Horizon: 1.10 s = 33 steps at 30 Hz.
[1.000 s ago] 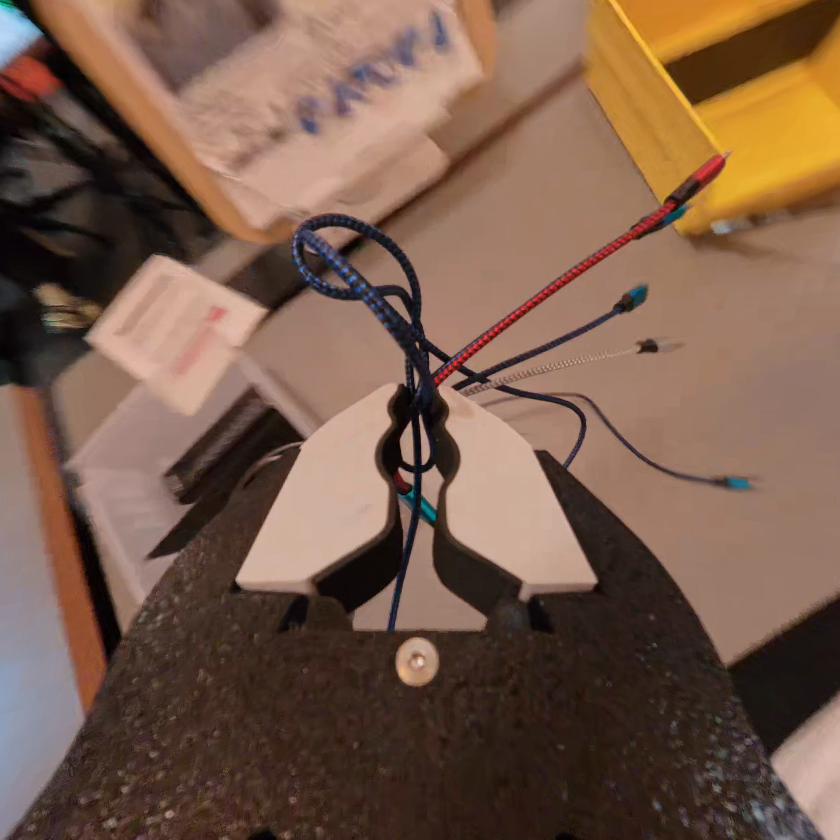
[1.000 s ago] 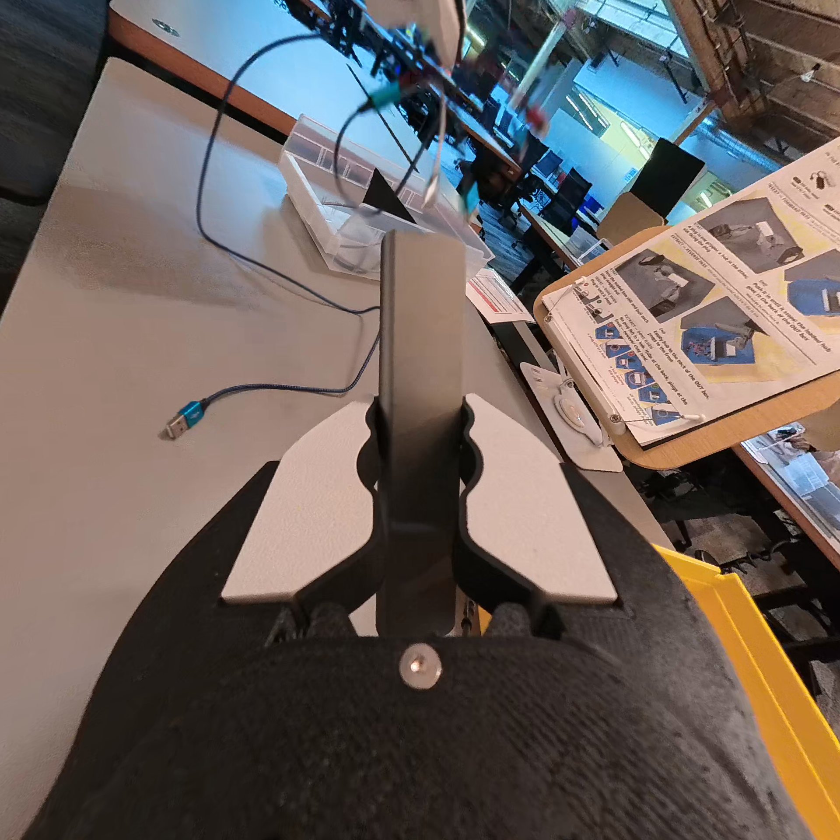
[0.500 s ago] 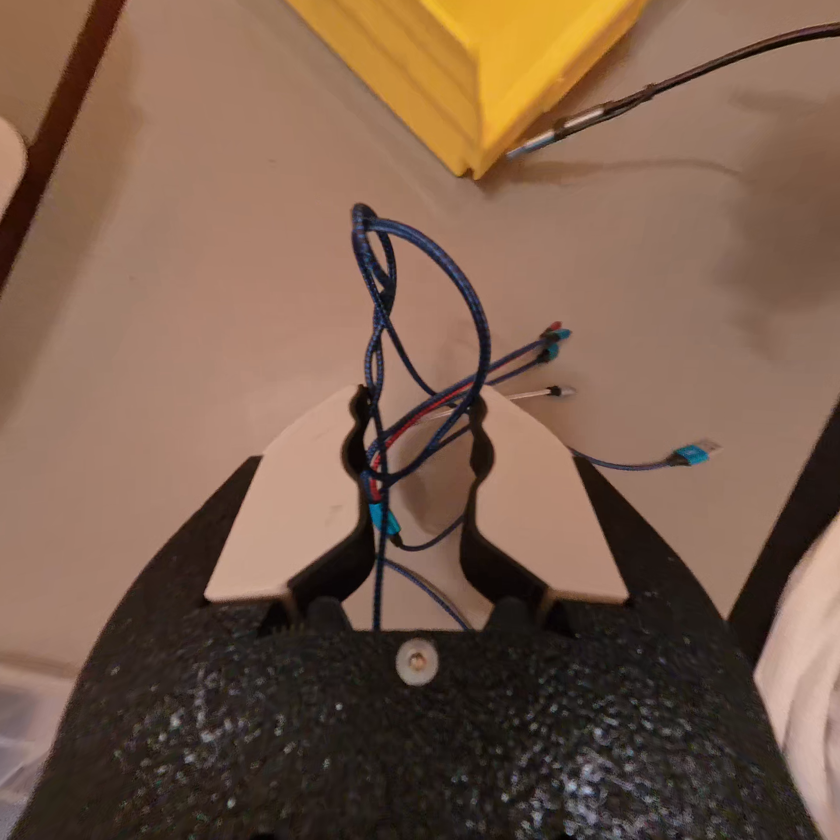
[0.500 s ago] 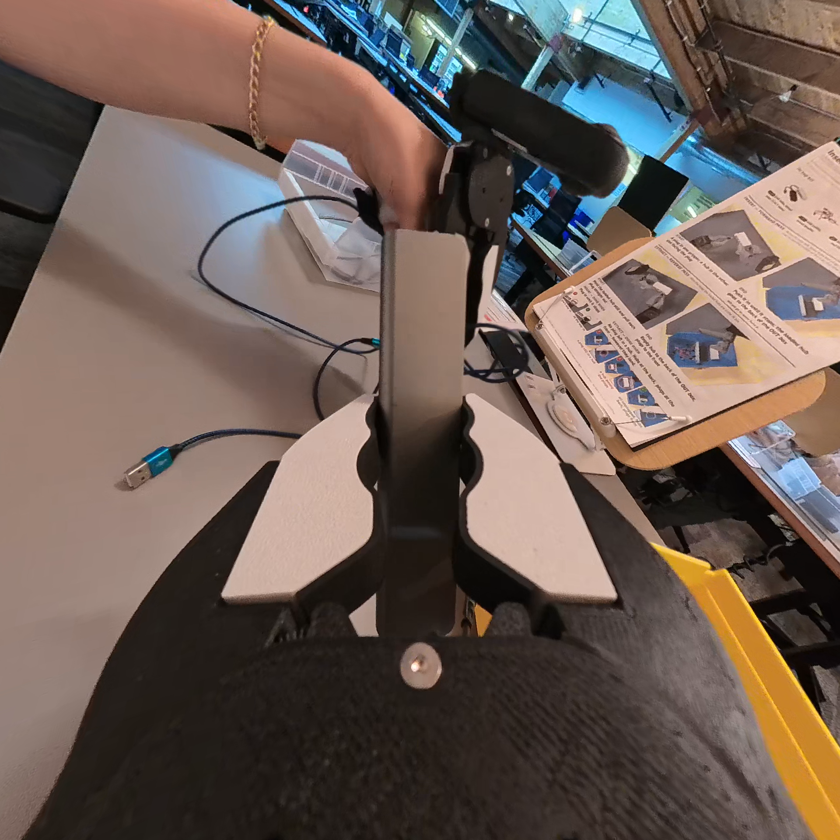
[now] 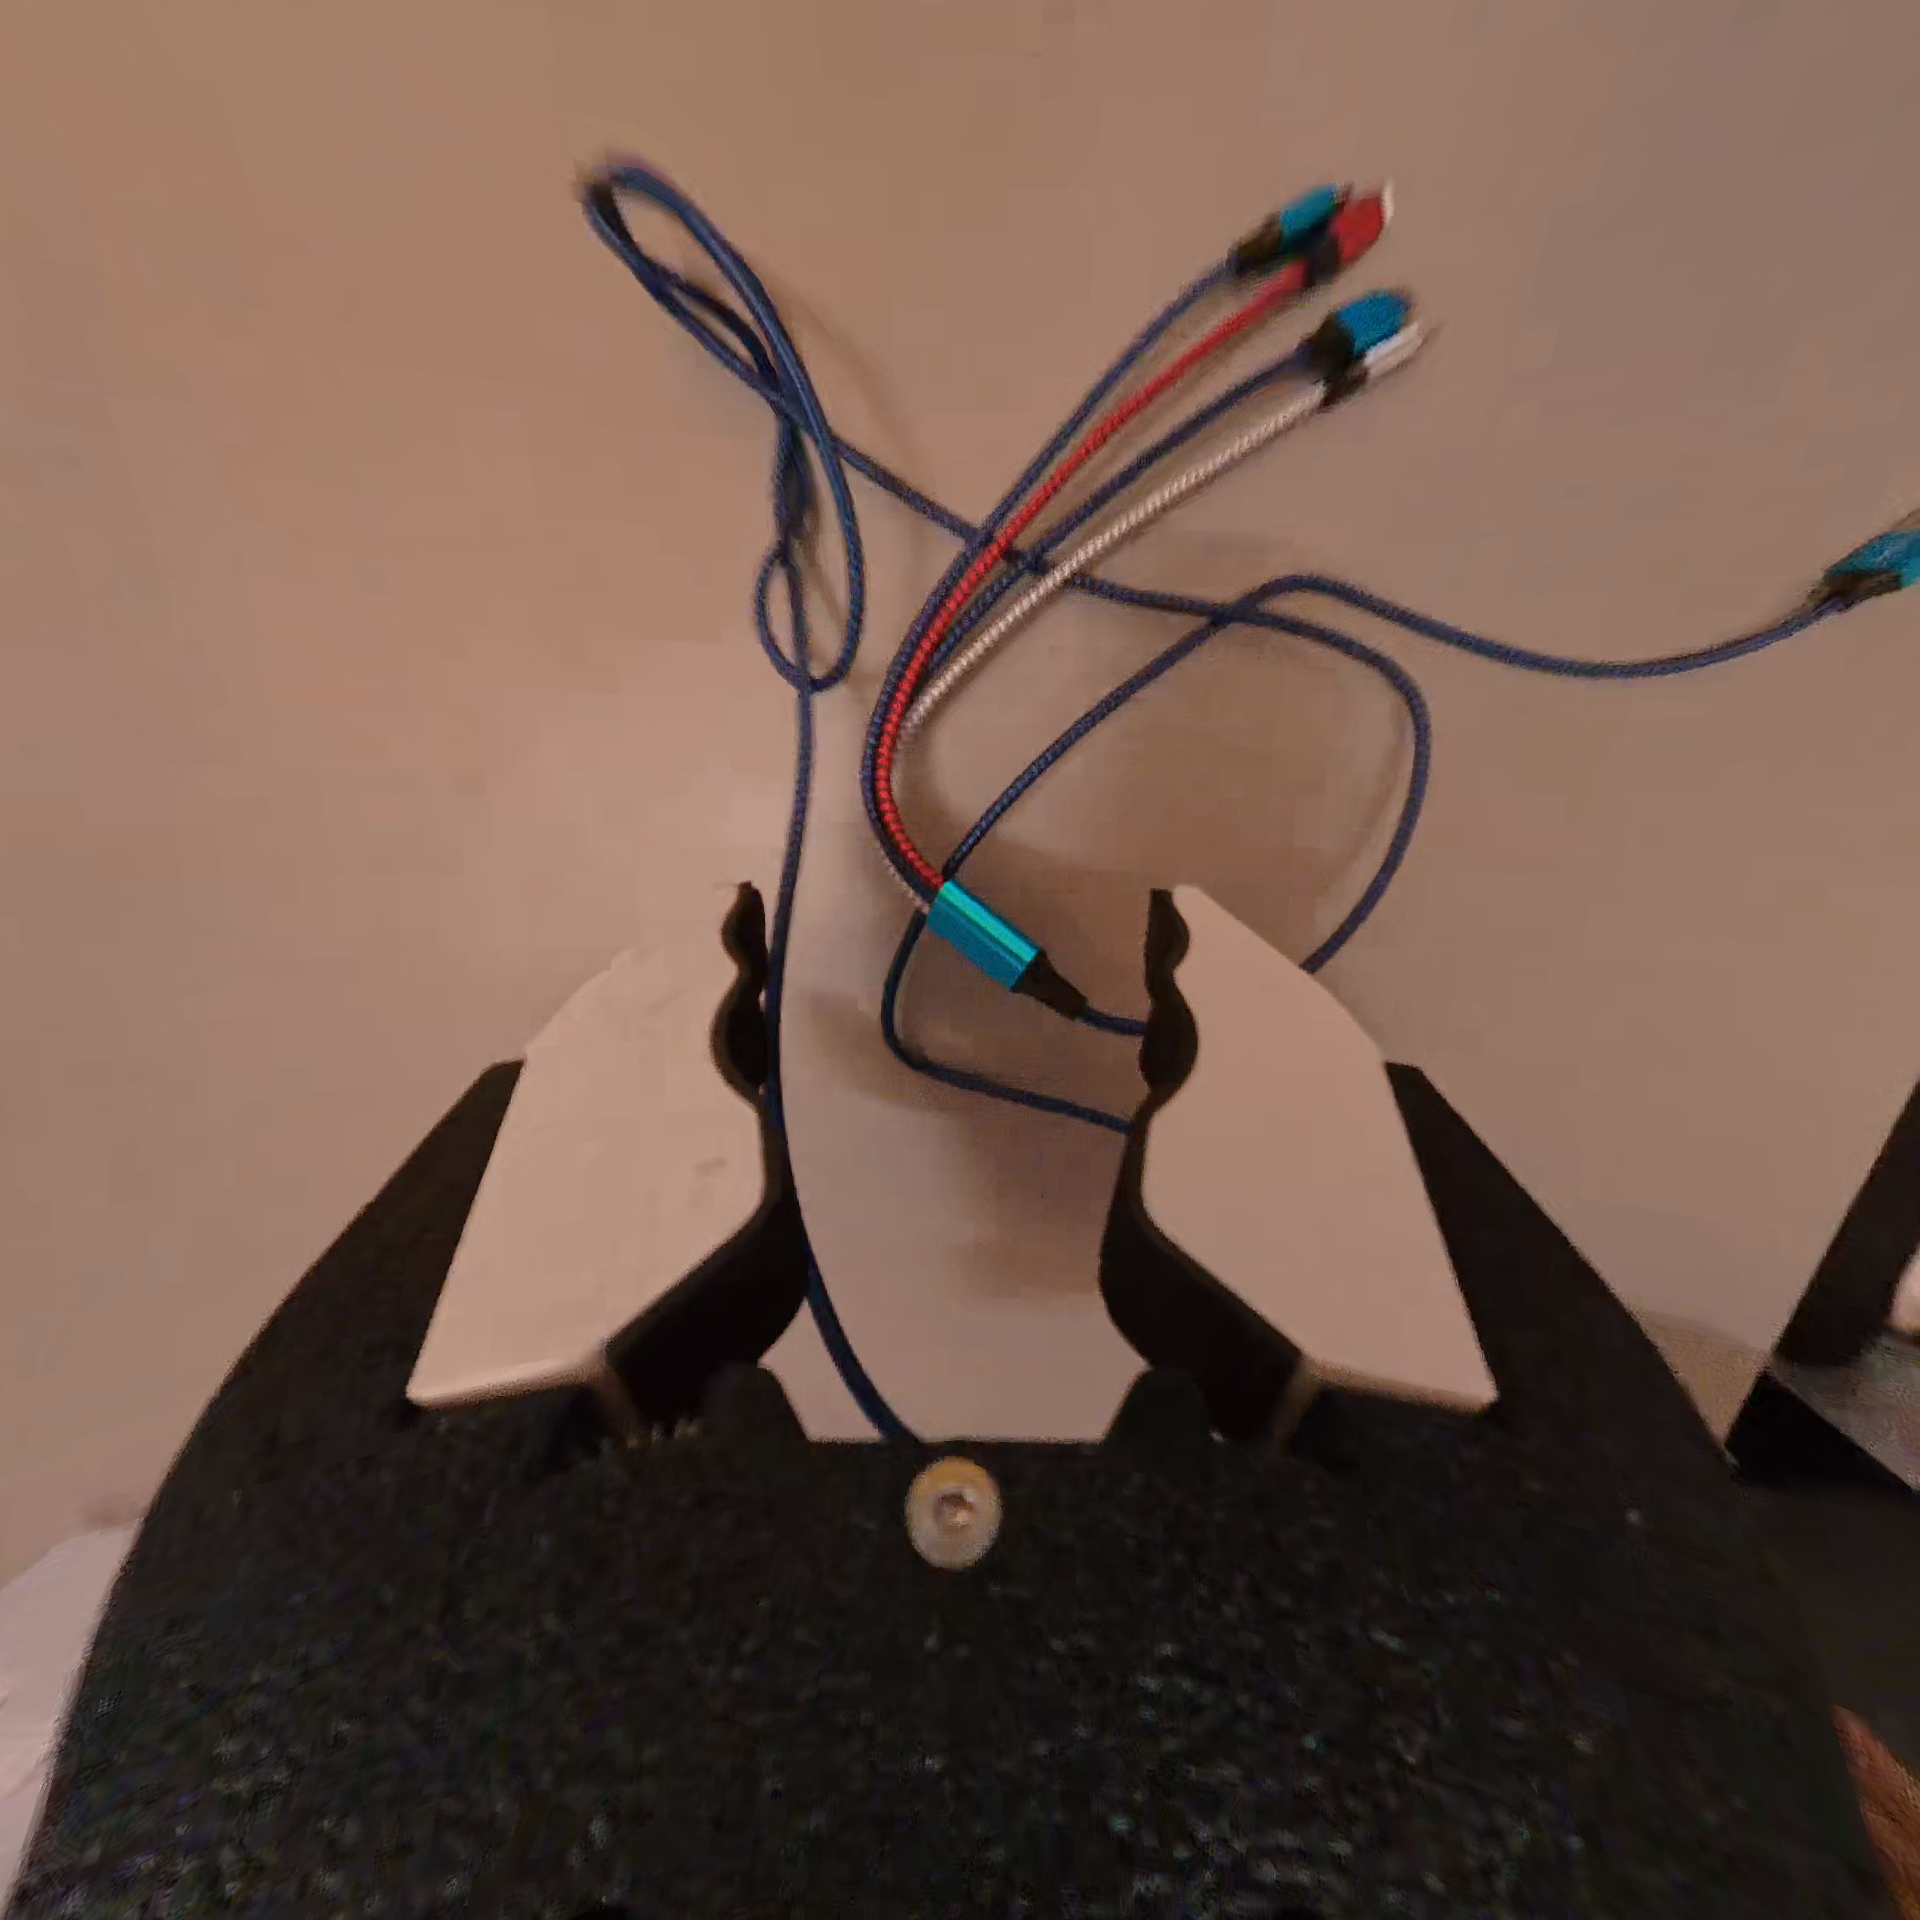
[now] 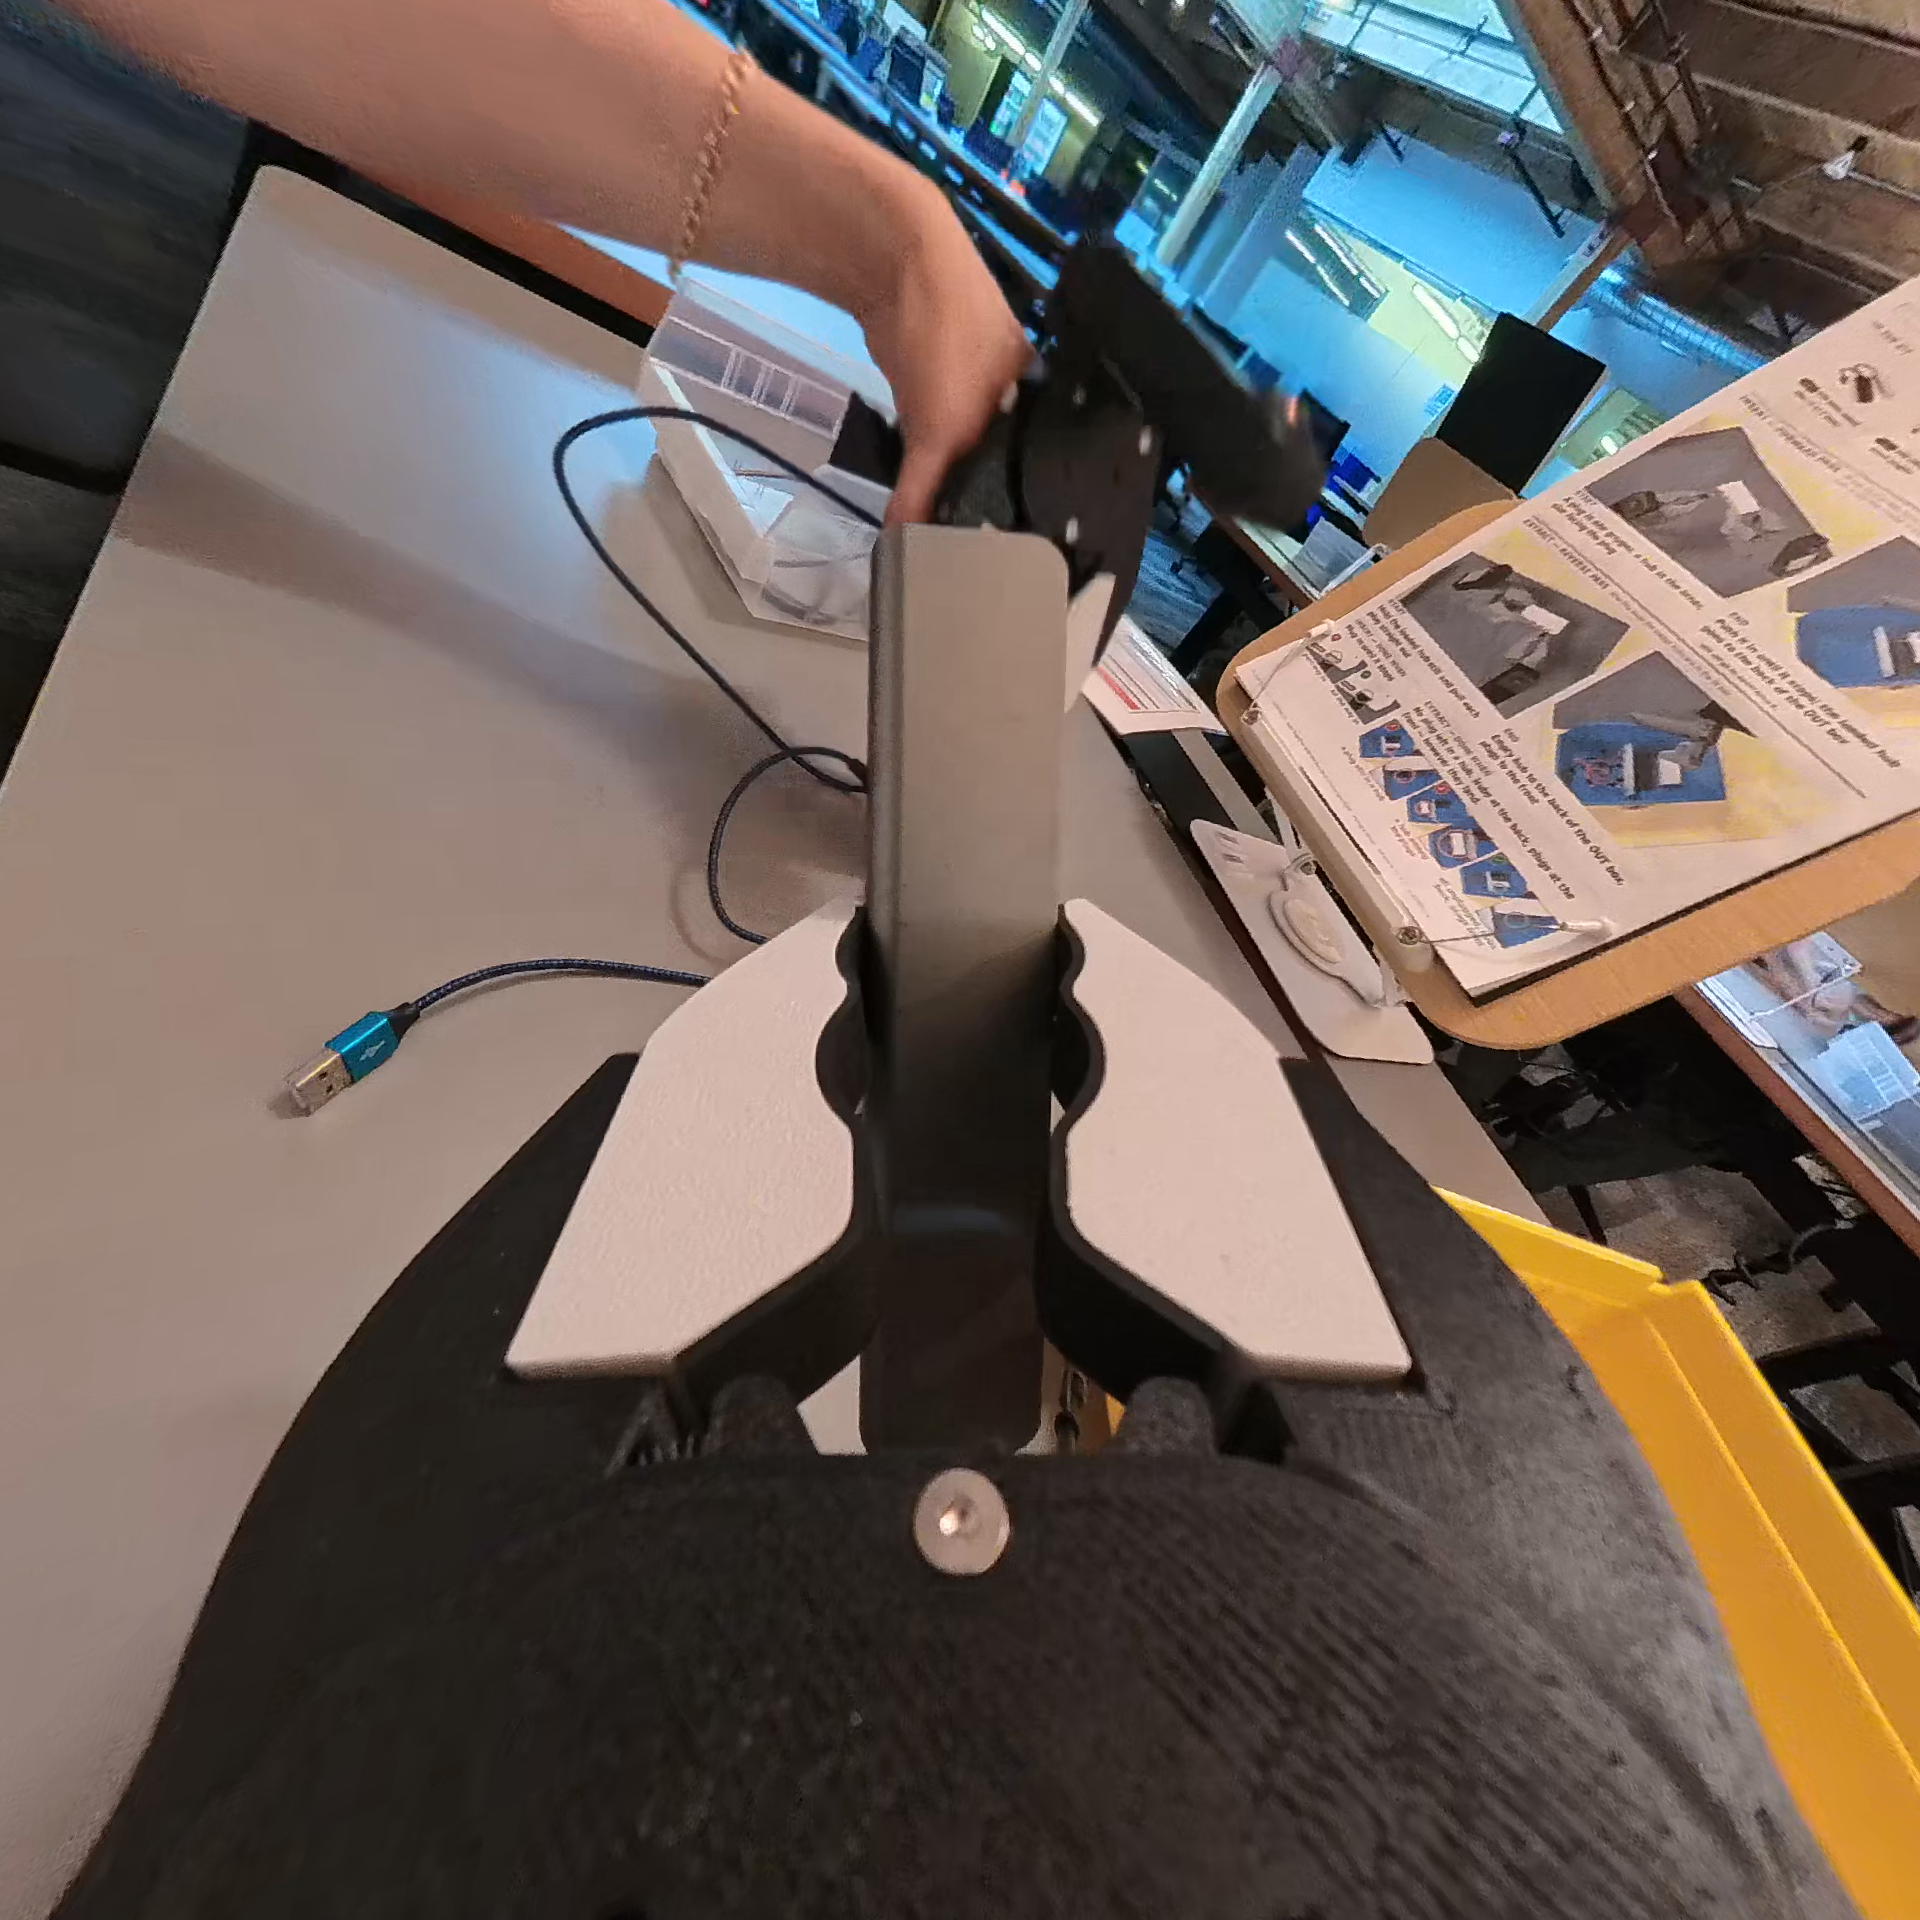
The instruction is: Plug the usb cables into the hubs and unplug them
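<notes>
Blue braided cables (image 5: 1081, 623) loose on the table between the wide-spread left claw (image 5: 956, 914); right claw (image 6: 961, 914) clamping a dark hub (image 6: 966, 831).

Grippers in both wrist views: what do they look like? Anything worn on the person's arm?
Both the left gripper and the right gripper have a black, speckled, foam-like body, flat pale grey fingers with wavy black inner pads, and one silver screw at the centre. The bare forearm wears a thin gold chain bracelet; no sleeve shows.

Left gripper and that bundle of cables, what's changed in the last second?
The left gripper opened its jaws and let go of the cable bundle, which now lies spread on the table. The right gripper is unchanged, shut on the dark hub.
</notes>
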Each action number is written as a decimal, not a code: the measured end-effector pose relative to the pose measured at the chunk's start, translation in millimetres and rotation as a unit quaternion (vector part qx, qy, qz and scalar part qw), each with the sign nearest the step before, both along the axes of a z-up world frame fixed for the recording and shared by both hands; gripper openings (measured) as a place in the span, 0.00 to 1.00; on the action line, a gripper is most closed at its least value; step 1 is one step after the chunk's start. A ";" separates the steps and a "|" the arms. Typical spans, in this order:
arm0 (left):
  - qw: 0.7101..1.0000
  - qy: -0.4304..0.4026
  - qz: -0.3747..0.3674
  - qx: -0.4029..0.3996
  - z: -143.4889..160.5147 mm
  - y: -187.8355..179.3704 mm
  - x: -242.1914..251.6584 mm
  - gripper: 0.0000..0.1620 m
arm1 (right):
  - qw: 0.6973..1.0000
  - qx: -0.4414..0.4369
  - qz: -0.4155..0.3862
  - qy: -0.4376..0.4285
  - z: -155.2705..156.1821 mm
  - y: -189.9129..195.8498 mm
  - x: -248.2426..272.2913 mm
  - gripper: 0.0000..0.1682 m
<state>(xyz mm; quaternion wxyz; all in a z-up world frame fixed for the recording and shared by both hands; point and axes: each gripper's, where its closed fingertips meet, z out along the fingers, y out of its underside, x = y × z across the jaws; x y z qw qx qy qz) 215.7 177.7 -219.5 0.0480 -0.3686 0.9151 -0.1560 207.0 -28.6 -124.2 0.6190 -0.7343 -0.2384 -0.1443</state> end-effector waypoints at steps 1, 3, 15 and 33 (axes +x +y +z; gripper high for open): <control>0.999 0.031 -0.004 -0.002 -14.5 -0.8 -0.4 0.42 | 1.000 -0.003 0.001 -0.001 -0.9 1.1 -1.0 0.19; 0.997 0.074 -0.015 0.000 -37.6 -4.9 0.1 0.39 | 1.000 -0.008 0.002 -0.005 -2.1 2.1 -2.6 0.19; 0.995 -0.089 -0.046 0.028 -7.9 -18.9 38.7 0.02 | 1.000 -0.002 -0.014 0.002 -2.7 -8.1 8.4 0.19; 0.792 -0.497 -0.261 0.240 -9.2 -63.5 -89.0 0.11 | 0.998 0.029 -0.052 0.010 8.5 -24.2 26.4 0.19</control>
